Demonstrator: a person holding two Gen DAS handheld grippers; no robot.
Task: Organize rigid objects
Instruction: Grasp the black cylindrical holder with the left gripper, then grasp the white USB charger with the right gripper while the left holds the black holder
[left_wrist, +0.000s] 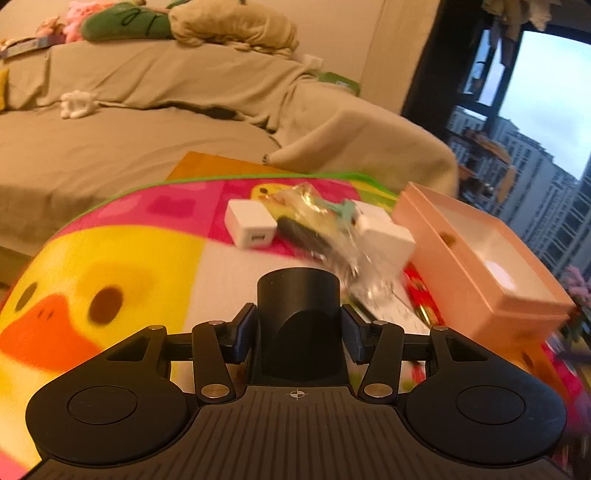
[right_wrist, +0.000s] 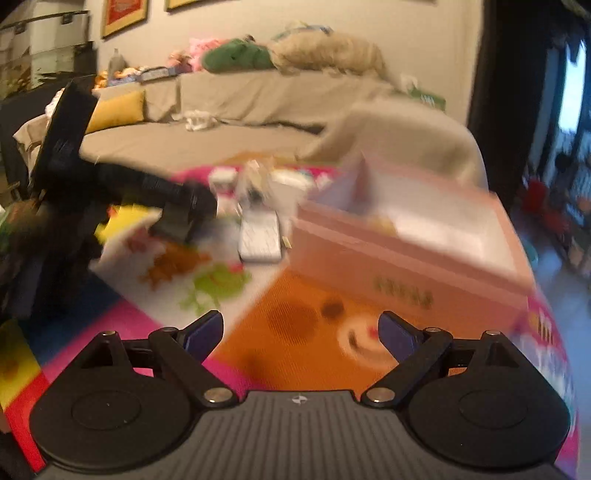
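Left wrist: left hand-held gripper (left_wrist: 298, 328) clamping black cylinder (left_wrist: 298, 295)

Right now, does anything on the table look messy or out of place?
Yes: a crumpled clear wrapper lies heaped over the white adapters beside the pink box, which looks nearly empty.

The left gripper (left_wrist: 298, 334) clamps its pads against a black cylinder, while the right gripper (right_wrist: 300, 334) stands wide apart, nothing between its fingers.
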